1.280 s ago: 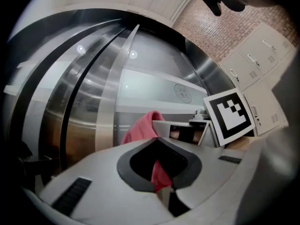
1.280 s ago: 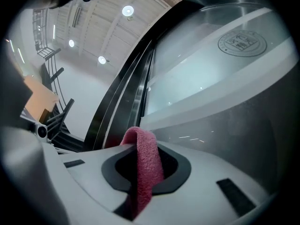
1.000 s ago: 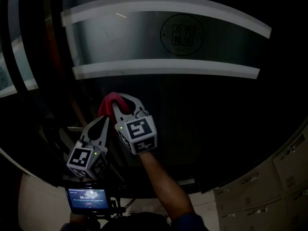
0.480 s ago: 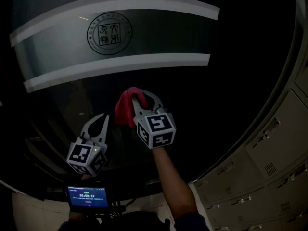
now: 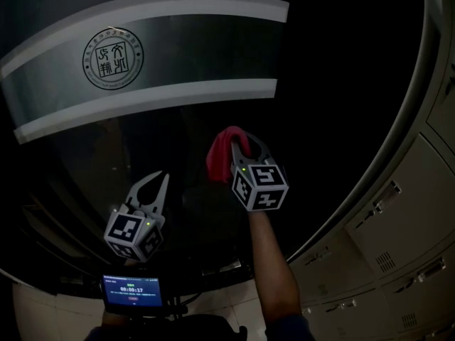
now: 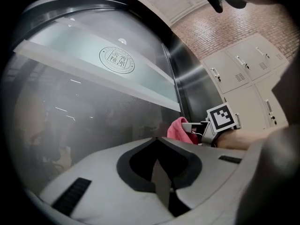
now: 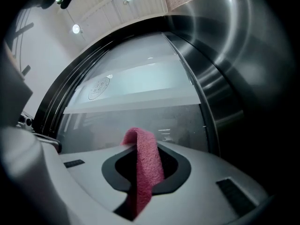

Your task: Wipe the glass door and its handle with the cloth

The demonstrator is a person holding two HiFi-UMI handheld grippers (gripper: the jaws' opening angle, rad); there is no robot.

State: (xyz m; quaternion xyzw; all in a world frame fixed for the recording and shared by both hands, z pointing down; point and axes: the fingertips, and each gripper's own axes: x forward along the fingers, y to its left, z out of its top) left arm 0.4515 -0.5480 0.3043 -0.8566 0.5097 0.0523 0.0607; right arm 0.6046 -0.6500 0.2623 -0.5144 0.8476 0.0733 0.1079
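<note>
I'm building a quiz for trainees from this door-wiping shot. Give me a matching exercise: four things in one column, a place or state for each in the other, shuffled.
1 cloth
2 left tongs
3 round emblem
4 lockers

A shut, nothing held
B on the frosted band of the glass door
C pink, pinched in the right tongs
D right of the door

Pairs: 1-C, 2-A, 3-B, 4-D

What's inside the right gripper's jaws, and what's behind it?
A pink cloth, pinched in the shut jaws of the right gripper, its folded end poking out toward the glass door. The patch of glass behind the cloth is covered, so contact cannot be confirmed.
</note>
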